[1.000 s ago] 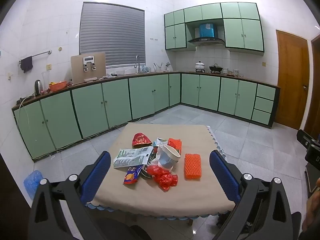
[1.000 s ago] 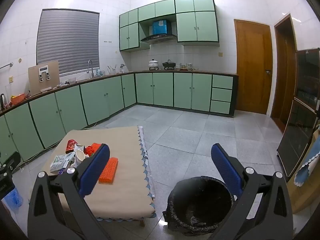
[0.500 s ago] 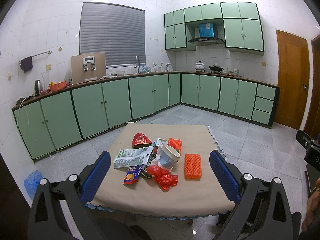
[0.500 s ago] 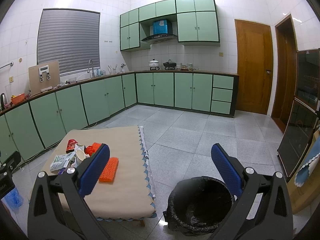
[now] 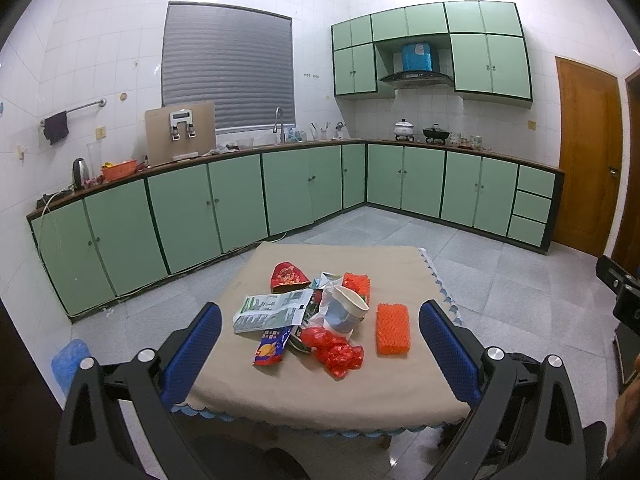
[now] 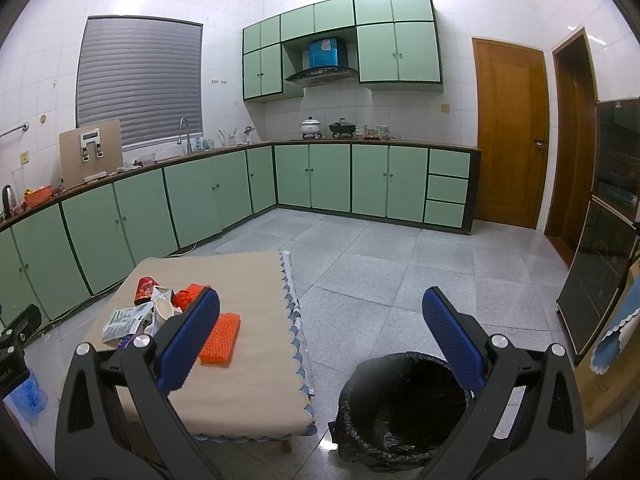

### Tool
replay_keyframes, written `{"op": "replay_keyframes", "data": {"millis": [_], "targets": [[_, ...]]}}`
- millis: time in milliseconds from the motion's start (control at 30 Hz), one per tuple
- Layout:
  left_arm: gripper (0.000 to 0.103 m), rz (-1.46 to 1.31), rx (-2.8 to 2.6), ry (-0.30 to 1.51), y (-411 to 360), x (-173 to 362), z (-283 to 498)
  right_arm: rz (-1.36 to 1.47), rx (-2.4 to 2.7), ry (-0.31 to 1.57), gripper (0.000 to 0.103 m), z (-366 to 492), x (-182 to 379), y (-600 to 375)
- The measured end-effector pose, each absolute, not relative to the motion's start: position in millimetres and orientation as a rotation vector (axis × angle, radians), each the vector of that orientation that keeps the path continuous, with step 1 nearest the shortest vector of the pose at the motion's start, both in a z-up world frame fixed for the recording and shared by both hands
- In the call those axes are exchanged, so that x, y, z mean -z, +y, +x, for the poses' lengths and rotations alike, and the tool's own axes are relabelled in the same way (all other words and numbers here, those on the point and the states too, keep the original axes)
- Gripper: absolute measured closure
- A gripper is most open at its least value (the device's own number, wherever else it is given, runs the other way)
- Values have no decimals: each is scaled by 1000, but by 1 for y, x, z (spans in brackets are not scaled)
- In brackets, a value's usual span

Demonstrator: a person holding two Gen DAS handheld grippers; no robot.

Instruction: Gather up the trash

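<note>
Both grippers hang wide open and empty in a green-cabineted kitchen. Left gripper (image 5: pixel 320 338), blue pads spread, faces a low table (image 5: pixel 344 396) draped in a beige cloth, where the trash lies heaped near the middle: a white paper cup (image 5: pixel 343 312) on its side, a crumpled red wrapper (image 5: pixel 336 354) in front of it, a grey-green leaflet (image 5: pixel 274 312) to its left, a snack packet (image 5: pixel 272 346), a red pouch (image 5: pixel 288 278) behind, and an orange foam net (image 5: pixel 393 334) lying apart to the right. Right gripper (image 6: pixel 320 330) points past the table's edge, above a black-lined trash bin (image 6: pixel 400 404) standing on the tiled floor just beside the table.
</note>
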State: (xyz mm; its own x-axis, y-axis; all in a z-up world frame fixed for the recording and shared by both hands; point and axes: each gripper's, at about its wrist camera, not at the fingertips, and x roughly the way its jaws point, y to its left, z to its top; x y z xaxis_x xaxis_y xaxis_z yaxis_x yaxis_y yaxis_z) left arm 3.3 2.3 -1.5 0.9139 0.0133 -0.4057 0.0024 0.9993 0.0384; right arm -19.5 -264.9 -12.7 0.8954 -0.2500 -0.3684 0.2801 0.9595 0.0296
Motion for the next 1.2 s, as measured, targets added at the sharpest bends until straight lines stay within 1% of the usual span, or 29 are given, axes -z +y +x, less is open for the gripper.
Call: {"op": "replay_keyframes", "data": {"millis": [1200], "targets": [[6,41,1,425,3,5,3,80,269,387,5,-13,16,-261]]}}
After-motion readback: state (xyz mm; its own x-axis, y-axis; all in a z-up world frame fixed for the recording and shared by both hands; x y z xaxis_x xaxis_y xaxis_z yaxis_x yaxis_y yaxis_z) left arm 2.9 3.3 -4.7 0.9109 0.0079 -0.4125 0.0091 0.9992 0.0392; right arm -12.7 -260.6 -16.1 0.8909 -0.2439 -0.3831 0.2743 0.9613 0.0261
